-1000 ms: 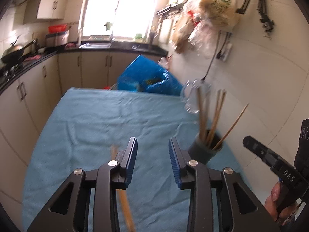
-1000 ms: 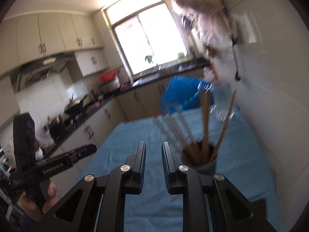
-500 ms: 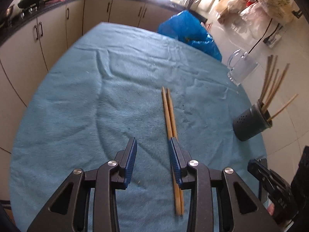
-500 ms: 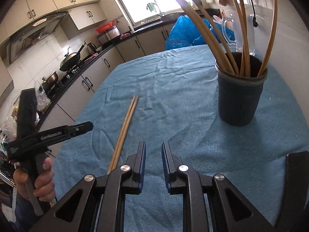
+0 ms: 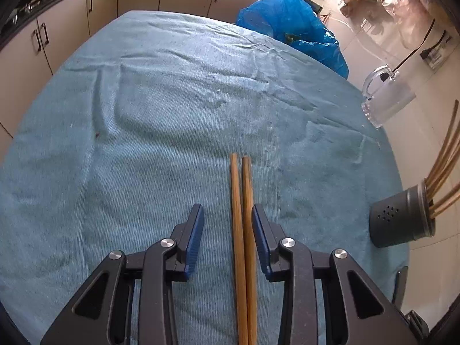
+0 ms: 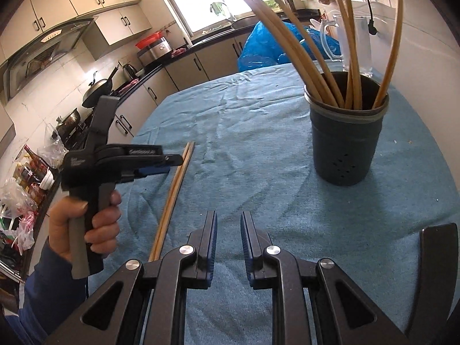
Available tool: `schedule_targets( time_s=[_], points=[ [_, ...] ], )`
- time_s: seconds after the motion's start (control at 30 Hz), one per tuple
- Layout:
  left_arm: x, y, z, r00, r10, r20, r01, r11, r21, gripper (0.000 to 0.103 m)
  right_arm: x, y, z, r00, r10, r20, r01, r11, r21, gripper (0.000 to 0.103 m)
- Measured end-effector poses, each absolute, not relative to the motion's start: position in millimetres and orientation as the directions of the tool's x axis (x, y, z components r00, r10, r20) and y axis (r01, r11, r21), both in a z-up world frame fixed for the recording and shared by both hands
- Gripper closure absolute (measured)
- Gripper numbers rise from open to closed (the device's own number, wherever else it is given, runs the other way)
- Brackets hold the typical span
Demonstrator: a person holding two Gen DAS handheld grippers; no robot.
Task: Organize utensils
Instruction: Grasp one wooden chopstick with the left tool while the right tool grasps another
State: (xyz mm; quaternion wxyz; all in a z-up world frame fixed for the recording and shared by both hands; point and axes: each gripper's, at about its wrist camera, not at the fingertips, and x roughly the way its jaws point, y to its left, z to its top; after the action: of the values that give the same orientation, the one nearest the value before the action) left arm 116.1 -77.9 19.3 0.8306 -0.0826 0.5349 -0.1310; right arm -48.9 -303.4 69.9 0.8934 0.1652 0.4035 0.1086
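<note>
Two wooden chopsticks point(image 5: 242, 230) lie side by side on the blue cloth point(image 5: 161, 120). My left gripper point(image 5: 227, 215) is open and hangs over them, with both sticks between its jaws, nearer the right one. The right wrist view shows the same chopsticks point(image 6: 172, 192) beneath the left gripper point(image 6: 169, 162). A dark grey holder point(image 6: 345, 141) with several chopsticks stands upright at the right; it also shows in the left wrist view point(image 5: 402, 218). My right gripper point(image 6: 228, 227) is empty, jaws slightly apart, above the cloth in front of the holder.
A clear plastic jug point(image 5: 385, 97) stands by the white wall behind the holder. A blue plastic bag point(image 5: 290, 28) lies at the table's far end. Kitchen cabinets point(image 5: 66, 28) run along the left and back.
My left gripper has tilted down and shifted over the two chopsticks, so they now lie between its jaws. My right gripper has come lower, and the holder looks a little farther off.
</note>
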Motion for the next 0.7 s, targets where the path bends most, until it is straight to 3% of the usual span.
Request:
schedule_targets(
  time_s=[0.4, 0.7],
  points=[
    [103.2, -53.1, 18.9, 0.419, -0.259, -0.87, 0.121, 0.966, -0.229, 0.08, -1.1, -275.8, 78.3, 0.622, 0.345, -0.703, -0.092, 0.924, 0.372, 0.085],
    [75.1, -14.3, 19.5, 0.412, -0.268, -0.871, 0.095, 0.963, -0.251, 0.083, 98.0, -241.3, 44.1, 0.45, 0.438, -0.778, -0.059, 0.884, 0.464, 0.085]
  ],
)
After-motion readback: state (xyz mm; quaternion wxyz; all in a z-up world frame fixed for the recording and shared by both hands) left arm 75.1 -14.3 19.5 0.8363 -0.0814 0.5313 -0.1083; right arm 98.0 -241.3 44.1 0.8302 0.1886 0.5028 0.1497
